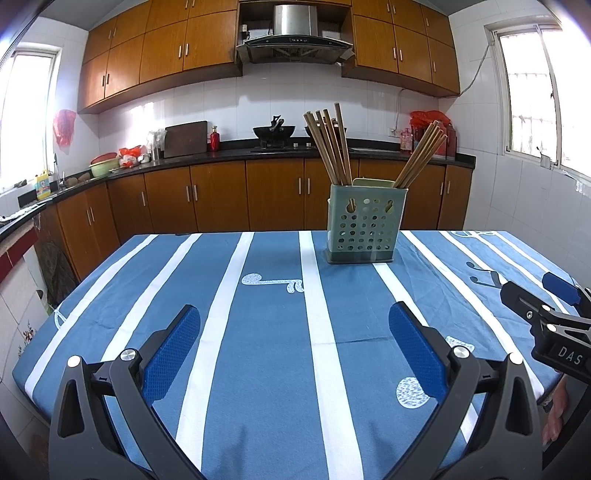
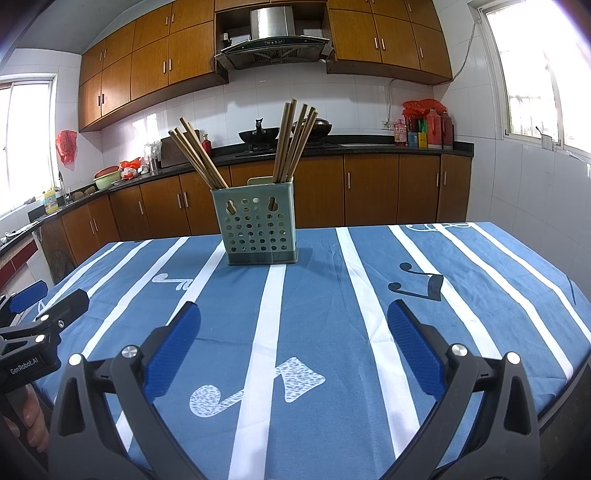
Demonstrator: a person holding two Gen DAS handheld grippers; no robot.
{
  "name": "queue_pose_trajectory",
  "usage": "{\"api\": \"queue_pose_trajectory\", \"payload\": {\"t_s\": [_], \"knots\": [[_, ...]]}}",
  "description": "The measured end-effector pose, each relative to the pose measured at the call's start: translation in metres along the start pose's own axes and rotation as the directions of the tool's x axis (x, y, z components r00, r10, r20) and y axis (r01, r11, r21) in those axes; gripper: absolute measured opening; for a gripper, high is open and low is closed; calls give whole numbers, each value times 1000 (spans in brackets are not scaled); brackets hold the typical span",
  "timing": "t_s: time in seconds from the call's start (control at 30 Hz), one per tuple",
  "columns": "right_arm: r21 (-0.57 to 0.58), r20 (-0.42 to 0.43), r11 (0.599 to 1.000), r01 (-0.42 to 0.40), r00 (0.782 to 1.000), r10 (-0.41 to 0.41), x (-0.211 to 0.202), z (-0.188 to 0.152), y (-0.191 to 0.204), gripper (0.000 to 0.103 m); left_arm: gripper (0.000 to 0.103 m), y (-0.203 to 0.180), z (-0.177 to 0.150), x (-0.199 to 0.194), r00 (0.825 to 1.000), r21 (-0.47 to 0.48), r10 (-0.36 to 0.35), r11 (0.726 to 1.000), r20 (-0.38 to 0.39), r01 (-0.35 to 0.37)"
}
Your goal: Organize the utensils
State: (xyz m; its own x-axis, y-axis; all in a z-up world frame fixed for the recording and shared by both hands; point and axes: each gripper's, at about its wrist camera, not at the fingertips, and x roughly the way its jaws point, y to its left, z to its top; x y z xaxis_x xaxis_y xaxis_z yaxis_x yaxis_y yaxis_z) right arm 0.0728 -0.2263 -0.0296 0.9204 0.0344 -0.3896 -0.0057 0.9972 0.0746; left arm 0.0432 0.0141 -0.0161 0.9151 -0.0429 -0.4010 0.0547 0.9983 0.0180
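A kitchen with white tiled walls and glossy brown wooden cabinets is filling the background of both views, a steel range hood (image 1: 295, 27) hanging at the top centre and a black wok (image 1: 274, 131) sitting on the dark counter below it. In the foreground a table is lying under a blue tablecloth (image 1: 258, 332) of flat woven fabric, crossed by white stripes and printed with music notes.

In the left wrist view, the left gripper (image 1: 294, 323) is hovering at the bottom centre of the frame, its two black fingers spread wide with nothing between them; the inner pads (image 1: 171, 354) are blue and finely dimpled. Right of centre, at the far end of the cloth, a pale green plastic utensil holder (image 1: 364, 225) is standing upright, box-shaped, its near wall pierced with rows of round holes. Two bunches of wooden chopsticks are standing in it with their long axes near vertical: the left bunch (image 1: 328, 144) is leaning up and to the left, the right bunch (image 1: 423, 155) is slanting up and to the right. At the right edge the right gripper (image 1: 539, 295) is showing from the side, with its fingers set apart.

In the right wrist view, the left gripper (image 2: 44, 295) is poking in at the left edge. The holder (image 2: 260, 230) is standing left of centre. At the bottom centre the right gripper (image 2: 294, 321) is hanging wide and empty over the cloth.
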Motion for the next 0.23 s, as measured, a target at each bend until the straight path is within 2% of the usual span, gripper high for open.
{"api": "queue_pose_trajectory", "payload": {"t_s": [0.23], "knots": [[1, -1, 1000, 0, 1000, 0, 0, 0, 0, 99, 101, 1, -1, -1, 1000, -7, -5, 1000, -6, 5]]}}
